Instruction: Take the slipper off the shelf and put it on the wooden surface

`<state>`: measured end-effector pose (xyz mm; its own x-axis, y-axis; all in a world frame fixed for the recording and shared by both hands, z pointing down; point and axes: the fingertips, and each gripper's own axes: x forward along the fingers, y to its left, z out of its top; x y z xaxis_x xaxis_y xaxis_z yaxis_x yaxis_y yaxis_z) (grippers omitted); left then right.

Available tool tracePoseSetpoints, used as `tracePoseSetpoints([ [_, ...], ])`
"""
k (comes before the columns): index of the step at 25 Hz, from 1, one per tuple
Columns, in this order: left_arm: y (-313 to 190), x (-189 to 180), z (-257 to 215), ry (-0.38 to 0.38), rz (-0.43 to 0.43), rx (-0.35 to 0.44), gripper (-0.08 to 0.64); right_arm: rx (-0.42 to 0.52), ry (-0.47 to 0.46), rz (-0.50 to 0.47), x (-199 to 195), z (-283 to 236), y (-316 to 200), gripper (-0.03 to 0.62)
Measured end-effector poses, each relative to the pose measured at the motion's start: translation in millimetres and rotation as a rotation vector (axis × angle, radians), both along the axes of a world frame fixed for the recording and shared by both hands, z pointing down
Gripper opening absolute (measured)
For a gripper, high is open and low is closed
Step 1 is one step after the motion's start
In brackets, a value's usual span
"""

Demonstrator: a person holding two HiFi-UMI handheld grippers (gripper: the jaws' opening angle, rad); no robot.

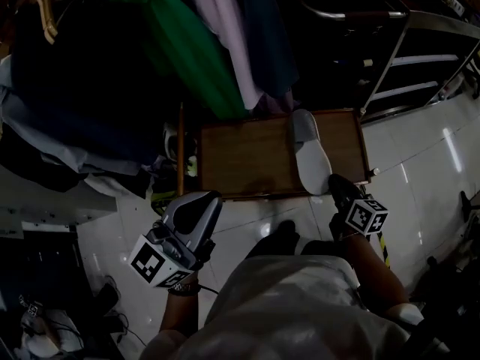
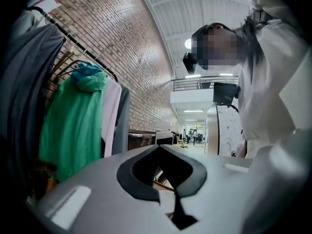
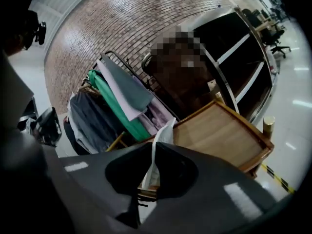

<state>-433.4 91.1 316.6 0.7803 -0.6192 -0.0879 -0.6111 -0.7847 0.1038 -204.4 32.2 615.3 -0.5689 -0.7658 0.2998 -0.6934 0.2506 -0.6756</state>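
A pale grey slipper (image 1: pixel 309 152) lies lengthwise on the right part of the wooden surface (image 1: pixel 240 156), a low tray-like platform with raised edges. My right gripper (image 1: pixel 339 187) is at the slipper's near end and is shut on its rim. In the right gripper view the thin slipper (image 3: pixel 161 147) edge stands pinched between the jaws of the right gripper (image 3: pixel 152 152), with the wooden surface (image 3: pixel 219 135) behind it. My left gripper (image 1: pixel 204 205) hovers over the floor in front of the platform's left corner, shut and holding nothing. The left gripper (image 2: pixel 168 194) points up at the hall.
Hanging clothes, among them a green garment (image 1: pixel 180 43), crowd a rail above and left of the platform. A dark metal shelf unit (image 1: pixel 420 58) stands to the right. Glossy floor tiles (image 1: pixel 427 178) surround the platform. Black-yellow tape (image 3: pixel 278 179) marks the floor.
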Motion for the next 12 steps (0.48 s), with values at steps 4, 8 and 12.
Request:
tracePoseSetpoints([
  [4,3,-1,3,0.043,0.032,-0.017,0.0,-0.124,0.086,0.09,18,46,10,0.028],
  [8,5,7,13,0.02,0.108,-0.04,0.0,-0.226,0.163,0.151,35,81,17,0.032],
  [12,-10,12,18,0.007,0.157,-0.033,0.0,-0.215,0.322,0.116,47,87,9,0.106],
])
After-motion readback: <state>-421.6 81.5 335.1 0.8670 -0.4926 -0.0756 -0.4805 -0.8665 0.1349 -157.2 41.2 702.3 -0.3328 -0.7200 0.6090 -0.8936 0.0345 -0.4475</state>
